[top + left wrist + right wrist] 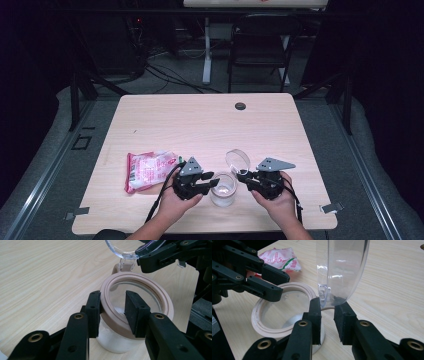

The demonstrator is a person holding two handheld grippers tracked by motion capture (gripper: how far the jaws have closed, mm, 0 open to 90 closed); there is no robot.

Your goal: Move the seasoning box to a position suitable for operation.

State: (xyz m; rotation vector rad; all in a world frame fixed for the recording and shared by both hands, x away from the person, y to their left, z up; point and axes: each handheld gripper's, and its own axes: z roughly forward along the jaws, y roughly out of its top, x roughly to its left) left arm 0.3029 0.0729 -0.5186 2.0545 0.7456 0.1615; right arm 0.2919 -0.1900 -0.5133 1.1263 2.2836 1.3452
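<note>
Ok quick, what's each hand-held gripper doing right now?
Left hand-held gripper: closed on the jar, clamping its tan rim.
Right hand-held gripper: closed on the clear lid, gripping its bottom edge, lid flipped up.

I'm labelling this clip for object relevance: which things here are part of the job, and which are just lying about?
In use:
- jar, rim gripped by the left gripper
- clear hinged lid, raised, held by the right gripper

Lying about:
- pink snack packet
- black chair behind the table
</note>
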